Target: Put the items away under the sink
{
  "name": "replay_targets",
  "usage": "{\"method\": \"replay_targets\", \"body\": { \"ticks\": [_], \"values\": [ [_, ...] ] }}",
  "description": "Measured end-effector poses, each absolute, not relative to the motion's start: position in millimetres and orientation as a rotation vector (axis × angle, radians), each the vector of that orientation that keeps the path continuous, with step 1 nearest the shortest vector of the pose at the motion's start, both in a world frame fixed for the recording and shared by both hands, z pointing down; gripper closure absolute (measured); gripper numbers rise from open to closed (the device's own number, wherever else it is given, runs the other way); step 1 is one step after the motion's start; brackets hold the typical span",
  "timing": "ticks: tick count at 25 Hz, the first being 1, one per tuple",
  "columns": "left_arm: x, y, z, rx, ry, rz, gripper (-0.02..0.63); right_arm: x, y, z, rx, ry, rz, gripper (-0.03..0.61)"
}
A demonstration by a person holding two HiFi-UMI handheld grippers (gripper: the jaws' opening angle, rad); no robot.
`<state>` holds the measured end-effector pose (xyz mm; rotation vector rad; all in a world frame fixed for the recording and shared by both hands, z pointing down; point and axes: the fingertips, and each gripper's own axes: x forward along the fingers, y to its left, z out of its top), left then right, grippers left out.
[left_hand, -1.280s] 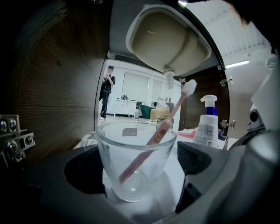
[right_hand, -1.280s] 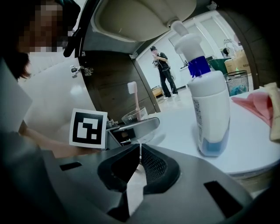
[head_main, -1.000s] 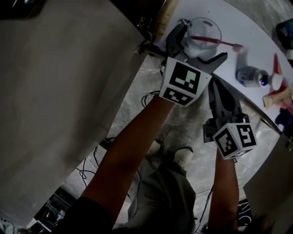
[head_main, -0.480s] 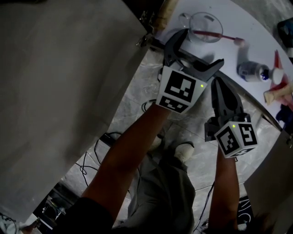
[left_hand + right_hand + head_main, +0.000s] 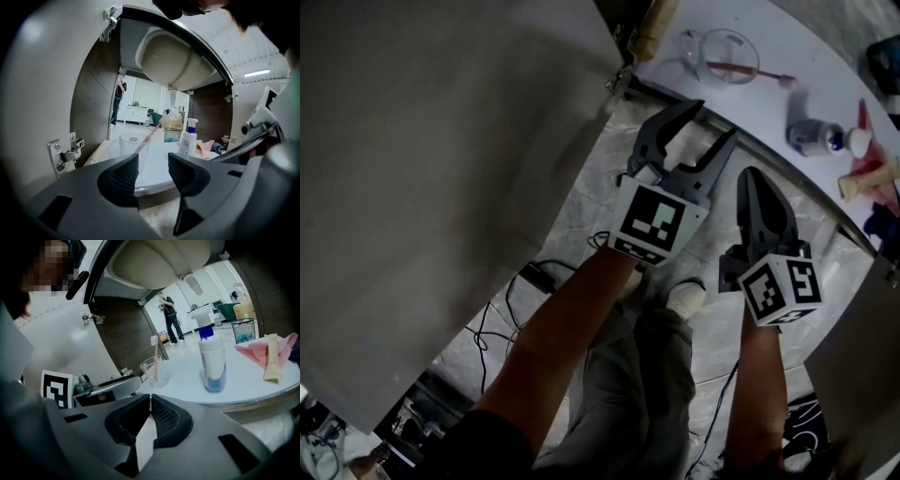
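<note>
Glass cup (image 5: 719, 49) with a toothbrush (image 5: 752, 76) stands on the white shelf (image 5: 769, 108) beneath the sink basin (image 5: 173, 58), near a bottle (image 5: 818, 138). The cabinet door (image 5: 441, 187) is swung aside. Just off the shelf's edge, over the tiled floor (image 5: 581, 220), the left gripper (image 5: 711, 122) has its jaws apart and empty, and the right gripper (image 5: 757, 175) has its jaws pressed together.

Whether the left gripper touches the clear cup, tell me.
Apart. Head view: bare white shelf shows between the open left gripper and the clear cup.

The cup (image 5: 719, 56) is clear and glossy, the shelf (image 5: 759, 112) smooth white, the hinge (image 5: 63, 154) bare metal
</note>
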<state>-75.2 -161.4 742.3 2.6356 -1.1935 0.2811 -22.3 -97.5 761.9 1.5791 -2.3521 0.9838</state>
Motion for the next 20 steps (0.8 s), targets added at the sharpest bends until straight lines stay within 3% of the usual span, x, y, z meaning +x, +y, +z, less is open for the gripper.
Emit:
{"method": "replay_targets", "body": {
  "ticks": [7, 20],
  "values": [
    [-82, -127, 717, 2.603, -1.134, 0.282, 0.583, -35, -83, 733, 1.557, -2.330, 0.966, 0.543],
    [-93, -83, 665, 2.546, -1.031, 0.290, 0.598, -50, -64, 668, 1.608, -2.294, 0.963, 0.543]
  ]
}}
